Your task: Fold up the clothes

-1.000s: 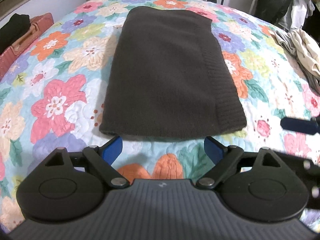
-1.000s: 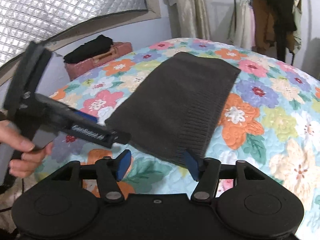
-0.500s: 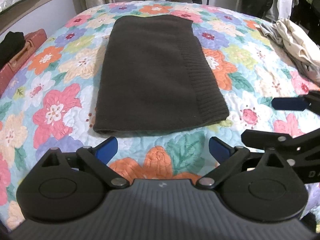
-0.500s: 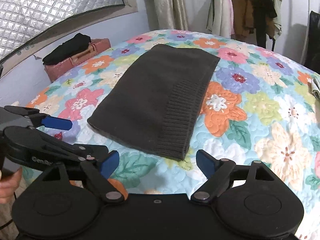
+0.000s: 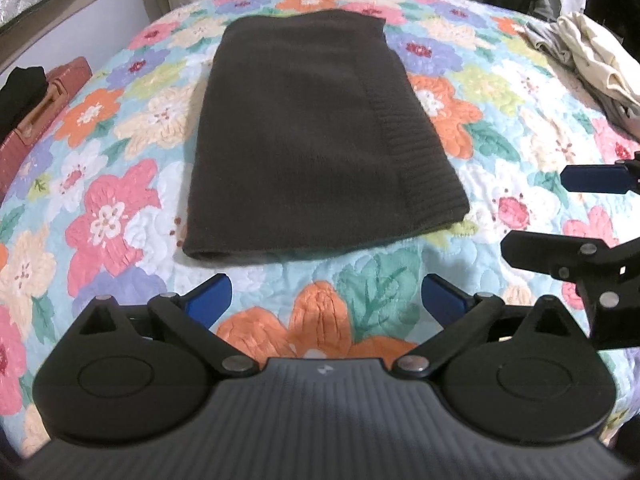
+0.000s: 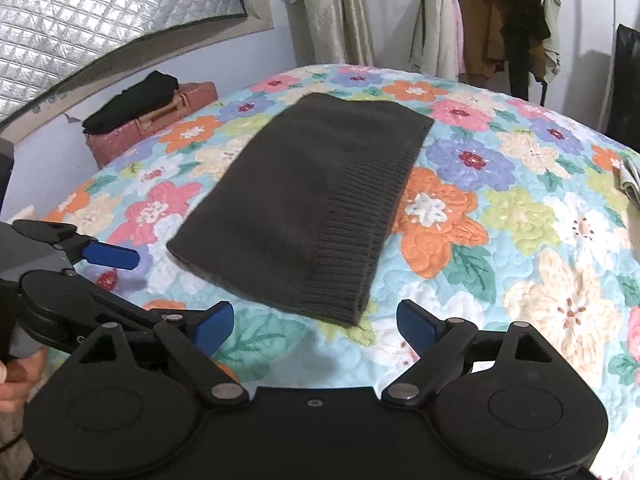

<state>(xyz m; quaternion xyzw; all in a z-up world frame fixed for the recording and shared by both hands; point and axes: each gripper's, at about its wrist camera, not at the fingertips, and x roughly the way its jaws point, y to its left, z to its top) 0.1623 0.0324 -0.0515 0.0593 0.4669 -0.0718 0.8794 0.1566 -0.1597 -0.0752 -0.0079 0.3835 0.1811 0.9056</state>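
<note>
In the left wrist view, a bed under a floral quilt (image 5: pixel 120 208) filled the room's middle, with hanging clothes behind it. A dark knitted garment (image 5: pixel 312 132), folded into a long rectangle, lay flat on the quilt. The left tongs (image 5: pixel 326 300) hovered just short of its near edge, jaws wide apart after just opening, nothing between them. A pile of pale clothes (image 5: pixel 588 56) sat at the right edge.

In the right wrist view, the folded garment (image 6: pixel 312 200) lay ahead of the right tongs (image 6: pixel 316 322), whose jaws had likewise just opened and stood empty. A reddish case (image 6: pixel 160 124) rested by the wall, dark cloth on top.
</note>
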